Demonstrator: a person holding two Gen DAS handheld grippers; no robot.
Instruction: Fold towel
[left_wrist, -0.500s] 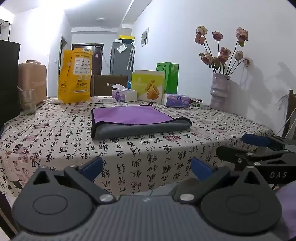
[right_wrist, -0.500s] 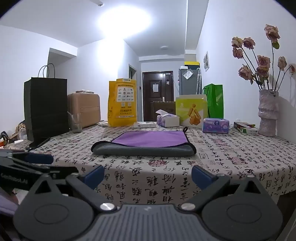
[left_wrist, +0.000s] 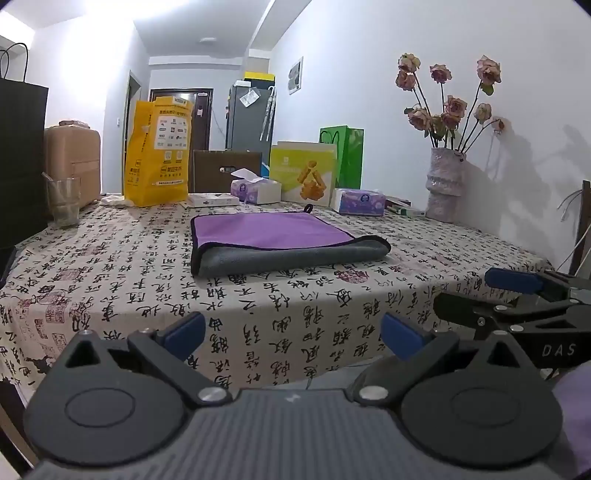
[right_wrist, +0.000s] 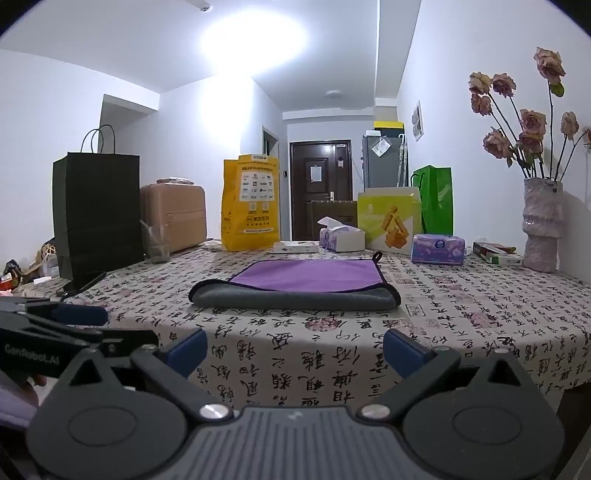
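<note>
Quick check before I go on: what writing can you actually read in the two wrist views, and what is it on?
"DAS": on the side of the right tool, seen in the left wrist view.
"GenRobot.AI": on the side of the left tool, seen in the right wrist view; slightly blurred.
Tablecloth: large black Chinese calligraphy, not legible to me.
Yellow bag: logos and print too small to read.
Tissue packs, boxes: print too small.
Towel: no text.
</note>
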